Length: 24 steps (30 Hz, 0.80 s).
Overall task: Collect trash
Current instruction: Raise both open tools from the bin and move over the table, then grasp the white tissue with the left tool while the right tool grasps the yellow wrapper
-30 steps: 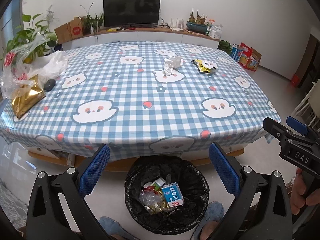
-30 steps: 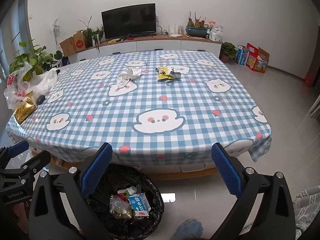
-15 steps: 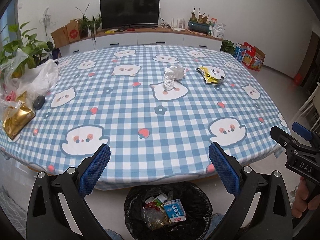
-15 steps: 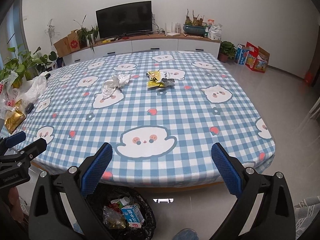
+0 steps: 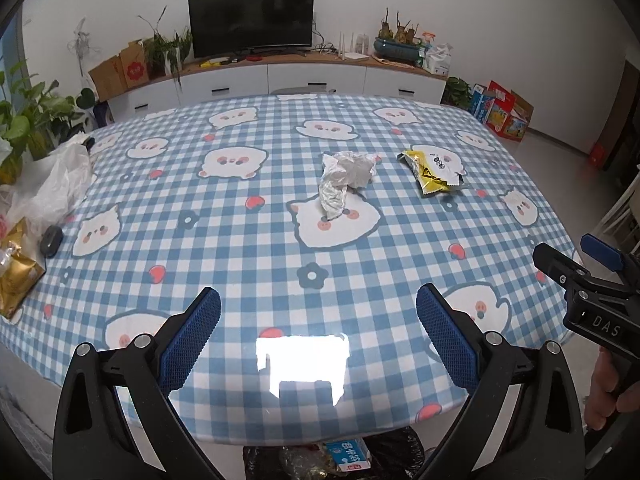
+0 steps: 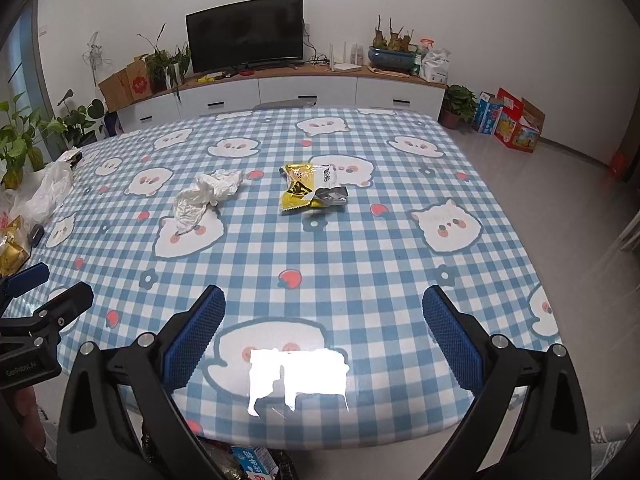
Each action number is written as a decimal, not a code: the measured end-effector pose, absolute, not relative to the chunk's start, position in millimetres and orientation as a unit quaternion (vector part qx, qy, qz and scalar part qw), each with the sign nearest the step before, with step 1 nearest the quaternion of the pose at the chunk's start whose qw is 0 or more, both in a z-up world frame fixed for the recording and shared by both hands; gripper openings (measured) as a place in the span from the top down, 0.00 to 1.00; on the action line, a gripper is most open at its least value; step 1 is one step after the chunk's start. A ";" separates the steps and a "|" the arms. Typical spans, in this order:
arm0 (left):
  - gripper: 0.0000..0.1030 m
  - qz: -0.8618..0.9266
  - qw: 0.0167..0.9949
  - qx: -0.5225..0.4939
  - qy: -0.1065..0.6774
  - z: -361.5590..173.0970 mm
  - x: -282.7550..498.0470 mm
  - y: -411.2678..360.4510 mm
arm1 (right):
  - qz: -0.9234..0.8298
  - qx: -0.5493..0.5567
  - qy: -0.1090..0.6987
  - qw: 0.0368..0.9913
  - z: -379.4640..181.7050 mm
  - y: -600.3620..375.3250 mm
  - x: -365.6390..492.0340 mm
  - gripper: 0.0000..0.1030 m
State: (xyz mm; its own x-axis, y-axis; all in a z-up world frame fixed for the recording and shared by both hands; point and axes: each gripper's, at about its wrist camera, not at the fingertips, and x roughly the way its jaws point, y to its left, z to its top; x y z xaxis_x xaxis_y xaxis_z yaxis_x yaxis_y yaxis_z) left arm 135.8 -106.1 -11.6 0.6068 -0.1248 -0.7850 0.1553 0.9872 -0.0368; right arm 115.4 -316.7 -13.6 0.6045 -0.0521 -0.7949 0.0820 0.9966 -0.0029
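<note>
A crumpled white wrapper [image 5: 345,180] [image 6: 208,196] lies mid-table on the blue checked tablecloth [image 5: 240,240]. To its right rests a yellow snack packet [image 5: 430,172] [image 6: 310,192]. My left gripper [image 5: 318,320] hangs open over the table's near edge, nothing between its blue pads. My right gripper [image 6: 324,322] is open too, also empty, well short of the packet. It shows at the right edge of the left wrist view [image 5: 576,264]. Below the table edge sits a black-lined trash bin [image 5: 400,452] holding a blue-and-white carton [image 5: 346,454] [image 6: 254,462].
At the table's left edge are a white plastic bag [image 5: 60,184], a gold packet [image 5: 16,276] and a dark mouse-like object [image 5: 52,235]. Plants stand left of the table. A TV and cabinet line the far wall. A bright glare patch [image 5: 302,364] lies near the front edge.
Both grippers rose from above the trash bin and moved forward over the table. The bin has slid to the bottom edge of both views; the wrapper and packet look closer.
</note>
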 end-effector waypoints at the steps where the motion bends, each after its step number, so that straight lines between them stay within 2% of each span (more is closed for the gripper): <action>1: 0.07 -0.077 0.896 0.017 0.437 -12.6 141.1 -107.2 | -0.037 0.017 0.444 0.895 -14.7 -317.7 121.2 0.08; 16: 0.07 -0.074 0.894 0.016 0.442 -20.0 226.8 -126.8 | -0.036 0.022 0.447 0.894 -23.3 -331.8 211.1 0.08; 24: 0.07 -0.079 0.888 0.048 0.451 -35.3 270.8 -141.3 | -0.030 0.032 0.464 0.885 -40.9 -334.6 269.8 0.10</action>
State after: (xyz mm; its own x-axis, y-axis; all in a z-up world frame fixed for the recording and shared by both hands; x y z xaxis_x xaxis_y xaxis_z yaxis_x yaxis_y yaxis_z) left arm 270.8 -141.3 -35.3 0.5812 -0.0967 -0.8080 0.1829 0.9830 0.0139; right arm 269.8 -334.6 -40.9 0.5672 -0.0236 -0.8232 0.0837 0.9961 0.0291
